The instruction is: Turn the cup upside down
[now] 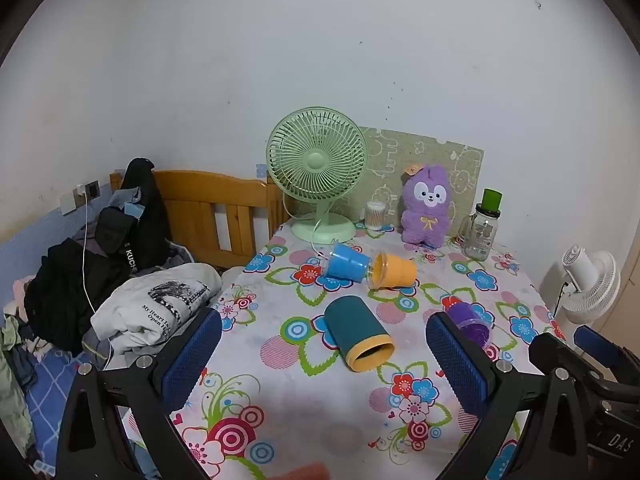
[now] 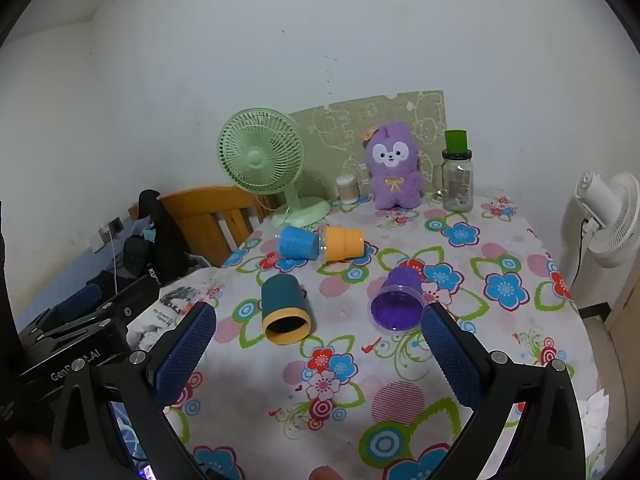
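Note:
Several cups lie on their sides on the floral tablecloth. A teal cup with a yellow rim (image 1: 358,334) (image 2: 285,310) lies with its mouth toward me. A purple cup (image 2: 397,298) lies to its right, partly hidden behind my left gripper's right finger (image 1: 466,322). A blue cup (image 1: 346,266) (image 2: 298,242) and an orange cup (image 1: 392,271) (image 2: 342,243) lie end to end further back. My left gripper (image 1: 324,350) is open and empty, in front of the teal cup. My right gripper (image 2: 318,344) is open and empty, in front of the teal and purple cups.
A green desk fan (image 1: 318,172), a cotton-swab jar (image 1: 375,216), a purple plush toy (image 1: 428,206) and a glass bottle with a green cap (image 1: 482,226) stand along the back. A bed with clothes (image 1: 120,280) lies left. A white fan (image 2: 608,216) stands right.

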Motion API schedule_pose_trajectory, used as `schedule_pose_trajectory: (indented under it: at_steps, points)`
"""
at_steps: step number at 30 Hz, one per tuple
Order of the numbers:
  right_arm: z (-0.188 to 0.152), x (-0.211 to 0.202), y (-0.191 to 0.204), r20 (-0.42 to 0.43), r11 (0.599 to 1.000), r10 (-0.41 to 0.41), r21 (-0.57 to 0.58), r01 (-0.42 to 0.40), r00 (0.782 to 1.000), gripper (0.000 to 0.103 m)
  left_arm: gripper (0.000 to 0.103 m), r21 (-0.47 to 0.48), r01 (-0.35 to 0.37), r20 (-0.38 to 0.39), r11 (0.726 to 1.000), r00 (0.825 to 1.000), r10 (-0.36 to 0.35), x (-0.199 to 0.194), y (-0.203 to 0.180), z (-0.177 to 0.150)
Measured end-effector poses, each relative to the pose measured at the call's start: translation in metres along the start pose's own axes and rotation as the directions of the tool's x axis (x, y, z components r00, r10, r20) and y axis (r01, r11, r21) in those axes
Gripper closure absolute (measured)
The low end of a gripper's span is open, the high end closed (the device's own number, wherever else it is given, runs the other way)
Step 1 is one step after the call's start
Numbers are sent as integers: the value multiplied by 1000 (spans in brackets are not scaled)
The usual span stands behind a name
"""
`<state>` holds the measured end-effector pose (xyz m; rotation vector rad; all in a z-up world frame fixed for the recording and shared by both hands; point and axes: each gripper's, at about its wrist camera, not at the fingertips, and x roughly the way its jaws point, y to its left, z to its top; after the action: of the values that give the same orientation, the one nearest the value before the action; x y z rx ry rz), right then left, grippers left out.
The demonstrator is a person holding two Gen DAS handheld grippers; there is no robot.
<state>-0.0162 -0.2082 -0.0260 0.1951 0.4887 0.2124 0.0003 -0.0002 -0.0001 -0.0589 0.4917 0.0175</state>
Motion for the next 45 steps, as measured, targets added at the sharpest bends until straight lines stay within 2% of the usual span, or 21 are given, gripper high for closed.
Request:
schedule_pose_trajectory:
  at_steps: [45]
  points:
    - [-6,15,5,-65,1000,-15,-27,13,998,0,0,-4,7,-15,1000,1000,-7,1,-3,-5]
